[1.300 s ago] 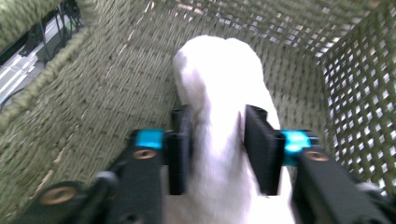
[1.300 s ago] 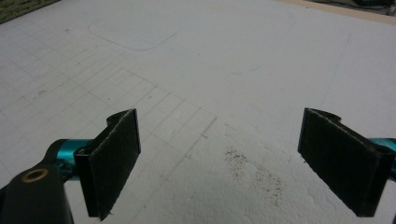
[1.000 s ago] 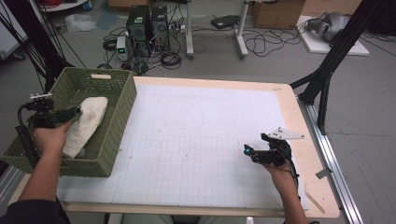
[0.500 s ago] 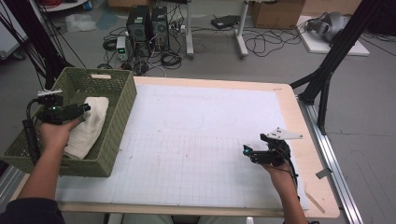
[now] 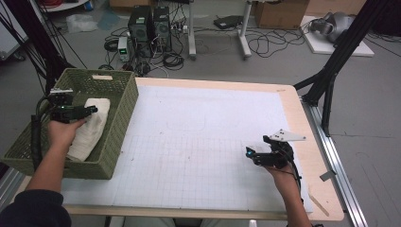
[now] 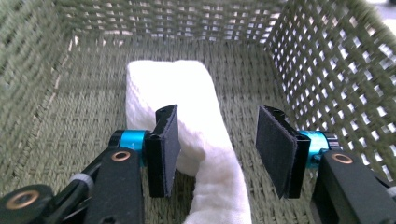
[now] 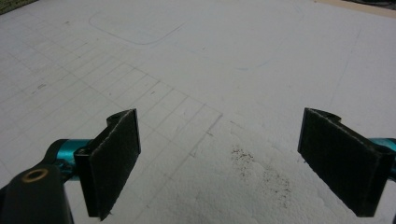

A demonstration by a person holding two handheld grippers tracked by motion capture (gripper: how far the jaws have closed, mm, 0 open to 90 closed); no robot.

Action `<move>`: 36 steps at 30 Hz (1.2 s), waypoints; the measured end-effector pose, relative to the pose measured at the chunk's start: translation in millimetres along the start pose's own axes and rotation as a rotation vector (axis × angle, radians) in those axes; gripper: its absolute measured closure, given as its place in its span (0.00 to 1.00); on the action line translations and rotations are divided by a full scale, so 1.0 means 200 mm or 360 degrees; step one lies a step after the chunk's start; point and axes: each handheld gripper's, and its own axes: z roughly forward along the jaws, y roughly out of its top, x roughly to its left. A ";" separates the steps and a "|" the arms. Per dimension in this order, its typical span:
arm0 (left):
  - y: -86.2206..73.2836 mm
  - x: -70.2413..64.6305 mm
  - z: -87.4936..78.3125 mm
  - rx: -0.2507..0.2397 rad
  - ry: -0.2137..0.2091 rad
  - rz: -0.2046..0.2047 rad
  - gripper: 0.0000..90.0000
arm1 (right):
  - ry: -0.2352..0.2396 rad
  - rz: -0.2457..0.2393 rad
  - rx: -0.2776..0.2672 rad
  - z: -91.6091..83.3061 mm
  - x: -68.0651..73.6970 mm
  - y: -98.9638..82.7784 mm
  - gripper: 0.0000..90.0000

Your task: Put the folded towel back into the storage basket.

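A green woven basket [image 5: 120,127] stands at the table's left edge, and a white folded towel [image 5: 92,130] lies on its floor. My left gripper [image 5: 92,111] hovers inside the basket above the towel, pointing right. In the left gripper view the towel [image 6: 187,102] runs up between the half-spread jaws of that gripper [image 6: 217,149], which have closed slightly; the right pad stands clear of the cloth, so nothing is gripped. My right gripper [image 5: 249,153] rests low over the white gridded mat [image 5: 203,142] at the right. It [image 7: 219,163] is wide open with only bare mat beneath.
The mat covers most of the wooden table [image 5: 312,142]. Basket walls [image 6: 336,70] close in around the left gripper. Beyond the far edge are computer towers [image 5: 151,23] and cables on the floor. A black frame leg [image 5: 331,80] and a metal rail stand at the right.
My left gripper has moved to the right inside the basket, from near its left wall to above the towel. The right gripper has stayed in place.
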 end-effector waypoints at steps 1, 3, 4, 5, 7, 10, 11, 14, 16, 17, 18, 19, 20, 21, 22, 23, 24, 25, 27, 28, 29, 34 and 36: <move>0.00 0.00 0.01 0.0025 -0.0003 0.0005 0.59 | 0.0000 0.0002 -0.0001 0.00 0.00 0.00 0.14; -0.02 0.00 0.03 0.0089 -0.0002 0.0033 0.68 | 0.0000 0.0007 0.0001 0.00 0.00 0.00 0.14; -0.02 0.00 0.03 0.0111 -0.0001 0.0057 0.77 | 0.0001 0.0007 0.0002 0.00 0.00 0.00 0.14; -0.03 0.00 0.03 0.0130 0.0016 0.0071 0.89 | -0.0001 0.0007 0.0003 0.00 0.00 0.00 0.14; -0.02 0.00 0.03 0.0133 0.0044 0.0062 0.96 | -0.0003 0.0008 0.0000 0.00 0.00 0.00 0.14; -0.02 0.04 0.00 0.0108 0.0095 -0.0016 0.96 | -0.0002 0.0007 0.0003 0.00 0.00 0.00 0.14; -0.02 0.06 -0.01 0.0090 0.0111 -0.0051 0.96 | -0.0001 0.0007 0.0001 0.00 0.00 0.00 0.14; -0.04 0.11 -0.03 0.0081 0.0184 -0.0153 0.96 | -0.0003 0.0008 0.0002 0.00 0.00 0.00 0.14; -0.06 0.15 -0.04 0.0101 0.0249 -0.0202 0.96 | -0.0001 0.0007 0.0001 0.00 0.00 0.00 0.14; -0.07 0.16 -0.04 0.0113 0.0273 -0.0211 0.96 | -0.0001 0.0007 0.0002 0.00 0.00 0.00 0.14; -0.07 0.17 -0.04 0.0120 0.0296 -0.0210 0.95 | -0.0001 0.0008 0.0002 0.00 0.00 0.00 0.14; -0.08 0.17 -0.04 0.0128 0.0334 -0.0187 0.94 | 0.0001 0.0010 0.0009 0.00 0.00 0.00 0.14; -0.08 0.17 -0.04 0.0134 0.0370 -0.0159 0.91 | 0.0000 0.0000 0.0010 0.00 0.00 0.00 0.14; -0.08 0.17 -0.04 0.0140 0.0393 -0.0134 0.87 | 0.0003 0.0004 0.0014 0.00 0.00 0.00 0.14; -0.08 0.17 -0.04 0.0134 0.0408 -0.0116 0.86 | 0.0003 0.0002 0.0014 0.00 0.00 0.00 0.14; -0.07 0.17 -0.04 0.0120 0.0429 -0.0096 0.83 | 0.0001 0.0000 0.0008 0.00 0.00 0.00 0.14; -0.07 0.16 -0.04 0.0101 0.0443 -0.0081 0.78 | 0.0001 0.0004 0.0005 0.00 0.00 0.00 0.14; -0.07 0.16 -0.05 0.0088 0.0452 -0.0059 0.78 | -0.0001 0.0006 0.0006 0.00 0.00 0.00 0.14; -0.07 0.16 -0.06 0.0083 0.0464 -0.0004 0.77 | -0.0001 0.0008 0.0003 0.00 0.00 0.00 0.14; -0.07 0.16 -0.06 0.0084 0.0459 0.0019 0.77 | -0.0001 0.0007 0.0003 0.00 0.00 0.00 0.14; -0.07 0.16 -0.06 0.0076 0.0443 0.0030 0.79 | 0.0000 0.0007 0.0007 0.00 0.00 0.00 0.14; -0.05 0.13 -0.09 -0.0062 0.0257 0.0101 0.92 | -0.0001 -0.0003 0.0001 0.00 0.00 0.00 0.14; -0.05 0.12 -0.09 -0.0081 0.0171 0.0129 0.95 | -0.0003 -0.0003 0.0003 0.00 0.00 0.00 0.14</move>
